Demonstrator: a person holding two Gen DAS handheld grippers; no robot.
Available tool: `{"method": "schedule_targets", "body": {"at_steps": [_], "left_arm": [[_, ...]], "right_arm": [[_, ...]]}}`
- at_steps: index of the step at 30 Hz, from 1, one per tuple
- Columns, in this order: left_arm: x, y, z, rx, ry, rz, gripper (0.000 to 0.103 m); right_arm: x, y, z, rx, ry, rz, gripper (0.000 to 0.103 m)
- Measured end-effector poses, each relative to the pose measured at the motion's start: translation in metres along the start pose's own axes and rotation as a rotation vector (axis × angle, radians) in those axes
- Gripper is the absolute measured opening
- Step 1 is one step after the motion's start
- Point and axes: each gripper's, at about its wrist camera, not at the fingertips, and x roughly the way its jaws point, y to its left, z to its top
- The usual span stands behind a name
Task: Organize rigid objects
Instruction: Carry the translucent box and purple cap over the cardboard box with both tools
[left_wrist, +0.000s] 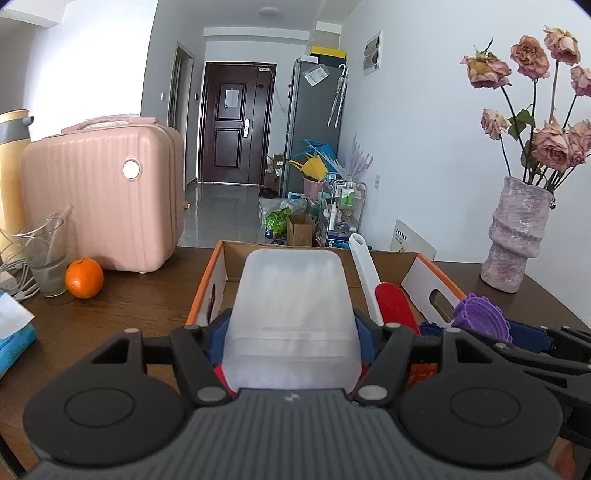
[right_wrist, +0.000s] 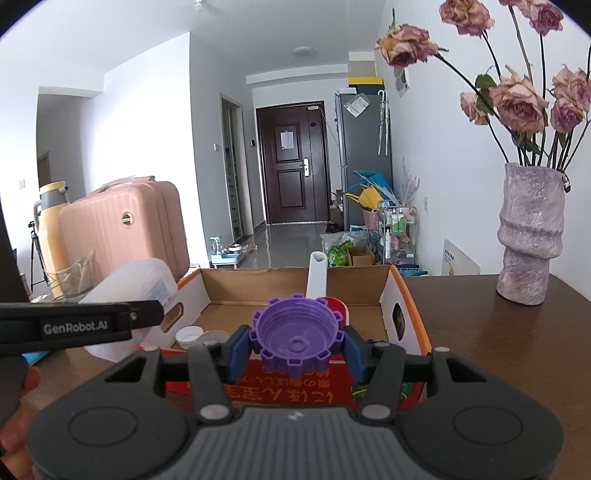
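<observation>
the left gripper (left_wrist: 291, 332) clasps a translucent white plastic tub (left_wrist: 291, 306) over the open cardboard box (left_wrist: 436, 280) on the dark wooden table (left_wrist: 122, 314). the right gripper (right_wrist: 295, 341) pinches a purple notched plastic lid (right_wrist: 295, 332) above the same box. a pink ribbed suitcase (left_wrist: 103, 192) and lilac vase of dried roses (left_wrist: 517, 236) stand on the table; a hallway with a dark door (left_wrist: 236, 122) lies beyond.
</observation>
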Motion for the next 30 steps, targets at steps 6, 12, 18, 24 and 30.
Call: {"method": "schedule_targets", "body": {"at_steps": [6, 12, 18, 24, 30], "left_arm": [[0.024, -0.002, 0.007, 0.003, 0.006, 0.0, 0.067], [0.047, -0.004, 0.012, 0.006, 0.017, -0.005, 0.067], [0.071, -0.006, 0.017, 0.013, 0.03, -0.004, 0.067], [0.092, -0.011, 0.02, 0.028, 0.037, -0.002, 0.067], [0.11, -0.012, 0.023, 0.046, 0.049, 0.002, 0.067]], "right_arm": [[0.021, -0.008, 0.006, 0.012, 0.002, -0.01, 0.052], [0.043, -0.017, 0.014, 0.011, 0.008, -0.024, 0.052], [0.066, -0.023, 0.019, 0.001, 0.018, -0.036, 0.052], [0.085, -0.028, 0.024, -0.009, 0.031, -0.048, 0.052], [0.102, -0.033, 0.027, -0.012, 0.049, -0.061, 0.052]]}}
